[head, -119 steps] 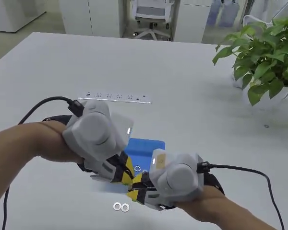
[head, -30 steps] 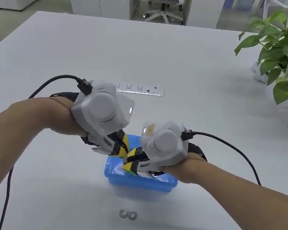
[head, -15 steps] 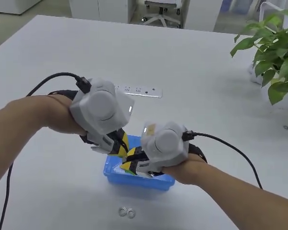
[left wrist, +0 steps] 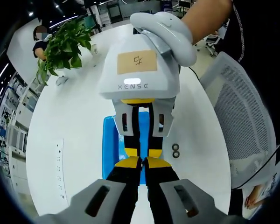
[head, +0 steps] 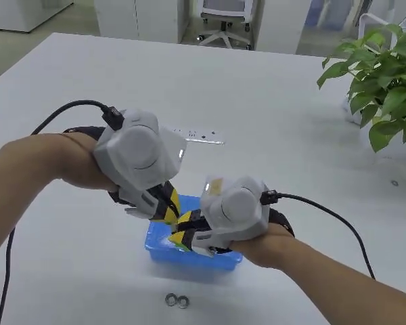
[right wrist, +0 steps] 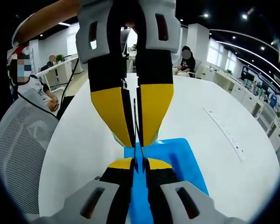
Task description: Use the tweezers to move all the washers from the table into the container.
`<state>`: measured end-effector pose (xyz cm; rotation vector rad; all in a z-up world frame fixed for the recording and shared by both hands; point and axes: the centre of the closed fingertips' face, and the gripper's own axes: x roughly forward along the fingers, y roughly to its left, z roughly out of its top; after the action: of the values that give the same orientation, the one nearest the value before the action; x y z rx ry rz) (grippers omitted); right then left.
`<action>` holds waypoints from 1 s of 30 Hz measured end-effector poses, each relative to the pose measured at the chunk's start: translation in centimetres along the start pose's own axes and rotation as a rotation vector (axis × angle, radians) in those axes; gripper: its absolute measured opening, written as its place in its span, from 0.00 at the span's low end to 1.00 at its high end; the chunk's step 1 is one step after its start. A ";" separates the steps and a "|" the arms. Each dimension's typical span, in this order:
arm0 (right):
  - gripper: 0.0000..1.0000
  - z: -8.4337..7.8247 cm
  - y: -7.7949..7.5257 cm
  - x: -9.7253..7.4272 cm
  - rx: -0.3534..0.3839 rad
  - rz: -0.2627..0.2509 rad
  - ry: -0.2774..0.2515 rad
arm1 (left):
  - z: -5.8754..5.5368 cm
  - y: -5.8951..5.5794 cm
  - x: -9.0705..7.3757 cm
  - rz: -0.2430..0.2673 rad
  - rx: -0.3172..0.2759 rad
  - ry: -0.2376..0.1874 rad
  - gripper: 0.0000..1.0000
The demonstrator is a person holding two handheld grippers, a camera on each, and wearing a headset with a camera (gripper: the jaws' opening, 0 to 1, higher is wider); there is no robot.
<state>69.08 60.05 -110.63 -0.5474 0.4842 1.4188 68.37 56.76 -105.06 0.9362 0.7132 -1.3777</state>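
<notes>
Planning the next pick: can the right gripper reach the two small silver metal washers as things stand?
Likely yes. The washers lie in the open on the white table, just beside the blue plastic container under the right gripper; nothing covers them.

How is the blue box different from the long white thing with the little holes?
The container is blue; the power strip is white. The container is a box with raised walls; the power strip is a long, flat bar. The container sits close to the two washers; the power strip lies farther back. Both rest on the white table.
</notes>
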 end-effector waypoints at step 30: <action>0.12 0.6 3.2 -2.2 -0.016 -0.031 -0.023 | 1.6 -3.0 -0.8 -0.004 0.020 -0.001 0.07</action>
<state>65.71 58.95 -109.06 -0.5486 0.4446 1.3987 65.17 55.87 -103.97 0.9502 0.7027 -1.3909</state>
